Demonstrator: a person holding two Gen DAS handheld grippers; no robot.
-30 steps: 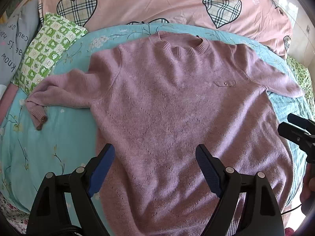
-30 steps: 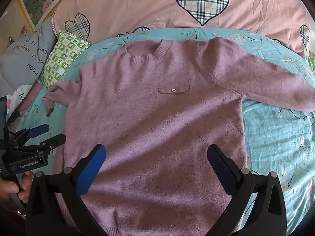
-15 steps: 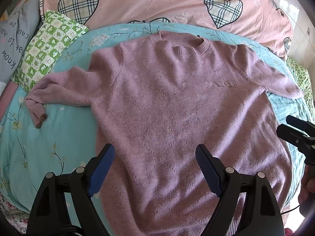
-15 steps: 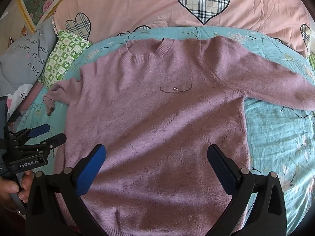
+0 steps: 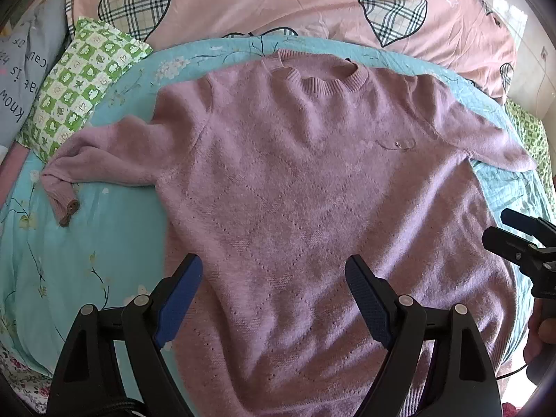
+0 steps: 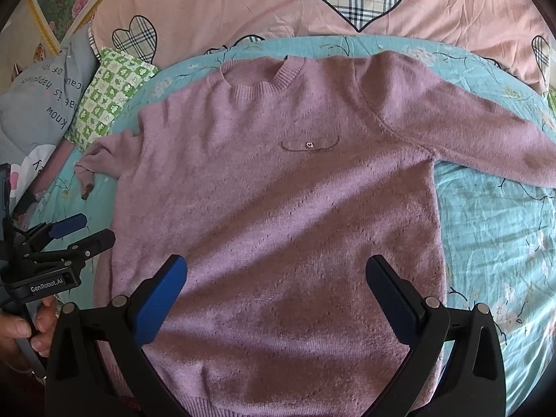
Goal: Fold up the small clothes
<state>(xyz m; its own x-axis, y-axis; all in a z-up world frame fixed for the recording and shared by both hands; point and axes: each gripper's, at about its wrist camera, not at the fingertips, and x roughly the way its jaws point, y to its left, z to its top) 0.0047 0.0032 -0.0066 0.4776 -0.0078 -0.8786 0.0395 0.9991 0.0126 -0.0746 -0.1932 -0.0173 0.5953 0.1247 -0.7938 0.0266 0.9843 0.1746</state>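
A mauve knitted sweater [image 5: 295, 201] lies face up and spread flat on the bed, on a turquoise flowered sheet [image 5: 87, 243], collar toward the far edge and hem toward the near edge. Both sleeves reach out sideways: one runs to the left edge, its buttoned cuff [image 5: 64, 205] bent back toward the near side, and the other stretches off to the right edge [image 6: 486, 139]. A small stitched pocket line with a shiny stud [image 6: 309, 145] sits on the chest.

The left gripper [image 5: 274, 299] hovers over the lower body of the sweater, jaws spread wide with nothing between them. The right gripper [image 6: 276, 295] hangs over the same lower part, a little more to the right, jaws also spread wide and empty. Each gripper shows at the edge of the other's view, held by a hand [image 6: 21, 330].

Around the sweater: a pink quilt with plaid hearts [image 6: 312, 7] is bunched along the far edge, just past the collar. A green checked pillow [image 5: 80, 83] sits at the far left corner, close to the left sleeve, and a grey cushion with lettering [image 6: 38, 104] lies beyond it. Nothing lies on top of the sweater.
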